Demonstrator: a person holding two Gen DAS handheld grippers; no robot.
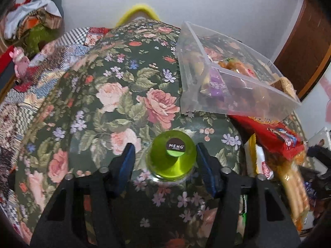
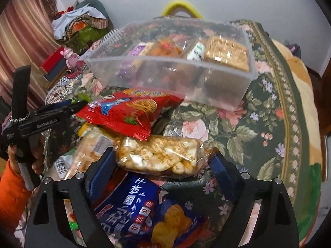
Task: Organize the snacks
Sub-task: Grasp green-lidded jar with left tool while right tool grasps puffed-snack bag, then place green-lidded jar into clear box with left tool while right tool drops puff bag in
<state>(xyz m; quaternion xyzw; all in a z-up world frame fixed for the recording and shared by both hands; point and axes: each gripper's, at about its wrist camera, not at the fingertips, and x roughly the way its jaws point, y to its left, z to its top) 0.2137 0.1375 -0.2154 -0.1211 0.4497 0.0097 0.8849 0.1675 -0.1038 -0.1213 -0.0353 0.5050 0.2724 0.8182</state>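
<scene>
In the left wrist view my left gripper is open, its blue pads either side of a green jelly cup standing on the floral cloth, not touching it. A clear plastic box with snacks in it lies to the right, a red snack bag under its corner. In the right wrist view my right gripper is open around a clear pack of puffed snacks. A blue biscuit bag lies below it, the red bag above it, and the clear box beyond.
The floral tablecloth covers the table, with a patchwork cloth at left. A heap of clothes and a pink figurine sit at far left. The left gripper and hand show at the left edge.
</scene>
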